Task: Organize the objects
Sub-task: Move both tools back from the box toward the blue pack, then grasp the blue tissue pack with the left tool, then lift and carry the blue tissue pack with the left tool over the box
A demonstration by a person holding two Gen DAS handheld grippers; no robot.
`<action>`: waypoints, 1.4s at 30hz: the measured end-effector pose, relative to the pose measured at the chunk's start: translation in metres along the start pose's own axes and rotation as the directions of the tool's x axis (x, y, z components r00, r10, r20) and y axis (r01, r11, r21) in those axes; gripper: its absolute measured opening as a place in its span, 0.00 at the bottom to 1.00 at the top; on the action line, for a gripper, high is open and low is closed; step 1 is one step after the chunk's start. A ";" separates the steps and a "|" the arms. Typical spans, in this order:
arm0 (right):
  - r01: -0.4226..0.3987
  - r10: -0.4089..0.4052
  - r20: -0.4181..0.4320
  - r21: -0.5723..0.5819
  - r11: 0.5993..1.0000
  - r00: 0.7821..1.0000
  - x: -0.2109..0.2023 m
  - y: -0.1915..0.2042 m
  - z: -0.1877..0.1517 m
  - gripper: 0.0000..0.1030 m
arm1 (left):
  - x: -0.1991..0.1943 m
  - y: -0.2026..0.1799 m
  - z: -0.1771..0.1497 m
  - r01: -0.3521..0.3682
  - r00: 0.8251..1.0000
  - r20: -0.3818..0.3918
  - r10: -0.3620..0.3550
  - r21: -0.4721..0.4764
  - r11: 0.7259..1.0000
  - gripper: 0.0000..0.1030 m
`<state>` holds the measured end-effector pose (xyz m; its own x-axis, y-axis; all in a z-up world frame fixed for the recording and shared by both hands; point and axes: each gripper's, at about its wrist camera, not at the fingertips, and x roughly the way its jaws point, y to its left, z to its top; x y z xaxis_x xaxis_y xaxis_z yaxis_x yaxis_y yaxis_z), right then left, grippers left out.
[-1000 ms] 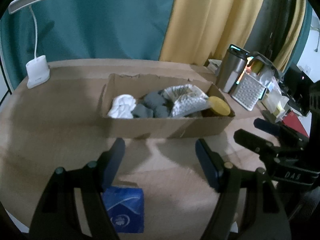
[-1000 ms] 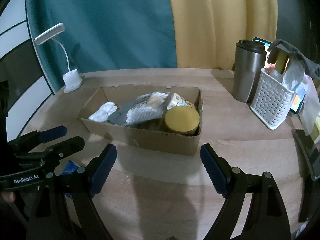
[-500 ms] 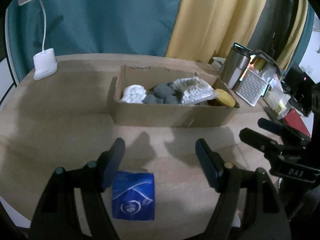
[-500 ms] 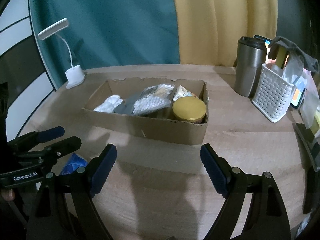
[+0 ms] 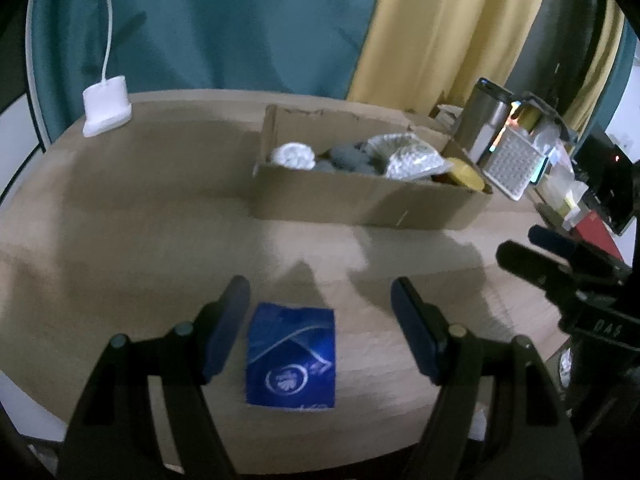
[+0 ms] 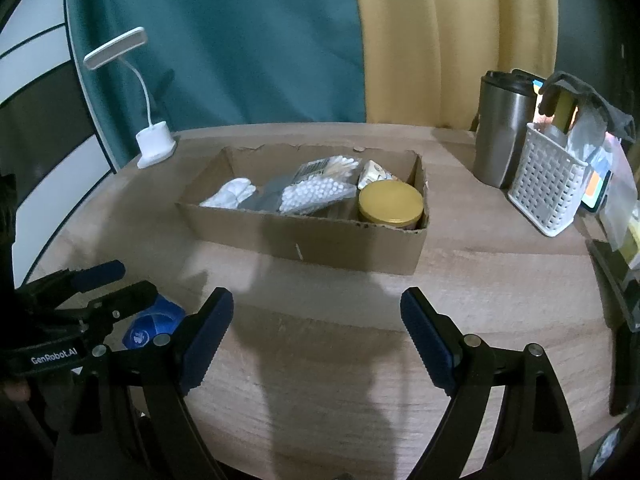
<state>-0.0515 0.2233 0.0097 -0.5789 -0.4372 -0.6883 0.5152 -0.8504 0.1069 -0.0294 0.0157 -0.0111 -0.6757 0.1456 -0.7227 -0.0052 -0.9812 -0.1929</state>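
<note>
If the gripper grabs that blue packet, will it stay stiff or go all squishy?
Probably squishy: the blue packet looks like a soft, glossy wrapper lying flat on the table. Likely light too, being so thin. The shiny film might slip between the open left gripper pads.
</note>
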 end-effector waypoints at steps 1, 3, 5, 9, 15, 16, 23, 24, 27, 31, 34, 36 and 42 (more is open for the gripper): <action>0.000 0.000 -0.001 -0.001 1.000 1.000 0.000 0.000 -0.001 0.85 | 0.001 0.001 -0.002 -0.002 1.000 -0.006 0.002 -0.001 1.000 0.72; -0.002 0.002 -0.004 -0.002 1.000 1.000 0.002 0.001 -0.002 0.85 | 0.004 0.003 -0.006 -0.005 1.000 -0.015 0.005 -0.003 1.000 0.72; -0.002 0.002 -0.011 -0.003 1.000 1.000 0.003 0.001 -0.005 0.85 | 0.007 0.004 -0.008 -0.007 1.000 -0.024 0.007 -0.004 1.000 0.72; -0.003 0.003 -0.027 -0.004 1.000 1.000 0.008 0.001 -0.010 0.85 | 0.015 0.006 -0.014 -0.012 0.999 -0.046 0.012 0.000 1.000 0.72; -0.006 0.006 -0.045 0.003 1.000 0.999 0.013 0.000 -0.015 0.85 | 0.029 0.006 -0.022 -0.032 0.996 -0.088 0.034 0.021 0.999 0.72; -0.006 0.007 -0.048 0.005 1.000 0.999 0.015 -0.001 -0.016 0.85 | 0.032 0.007 -0.024 -0.038 0.995 -0.095 0.040 0.023 0.999 0.72; -0.008 0.009 -0.065 0.010 1.000 0.998 0.022 -0.001 -0.018 0.85 | 0.041 0.006 -0.028 -0.070 0.989 -0.125 0.076 0.056 0.996 0.72; -0.008 0.009 -0.067 0.010 1.000 0.998 0.022 -0.001 -0.018 0.85 | 0.042 0.005 -0.029 -0.075 0.989 -0.126 0.082 0.062 0.995 0.72; -0.010 0.011 -0.073 0.010 1.000 0.997 0.025 0.000 -0.017 0.85 | 0.042 0.005 -0.029 -0.070 0.989 -0.128 0.079 0.071 0.995 0.72; -0.010 0.011 -0.076 0.014 1.000 0.997 0.027 -0.002 -0.017 0.85 | 0.044 0.001 -0.030 -0.091 0.987 -0.123 0.104 0.110 0.990 0.68; -0.009 0.010 -0.076 0.015 1.000 0.997 0.027 -0.003 -0.017 0.85 | 0.044 -0.003 -0.031 -0.113 0.985 -0.114 0.130 0.141 0.984 0.57; -0.009 0.010 -0.076 0.016 1.000 0.997 0.027 -0.004 -0.016 0.85 | 0.043 -0.005 -0.032 -0.113 0.986 -0.107 0.130 0.150 0.982 0.54; -0.009 0.010 -0.071 0.018 1.000 0.997 0.026 -0.006 -0.016 0.85 | 0.037 -0.010 -0.026 -0.099 0.990 -0.081 0.113 0.155 0.983 0.53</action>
<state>-0.0594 0.2219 -0.0202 -0.5272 -0.4240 -0.7364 0.5092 -0.8514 0.1257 -0.0349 0.0341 -0.0534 -0.6103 0.0438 -0.7910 -0.0526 -0.9985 -0.0147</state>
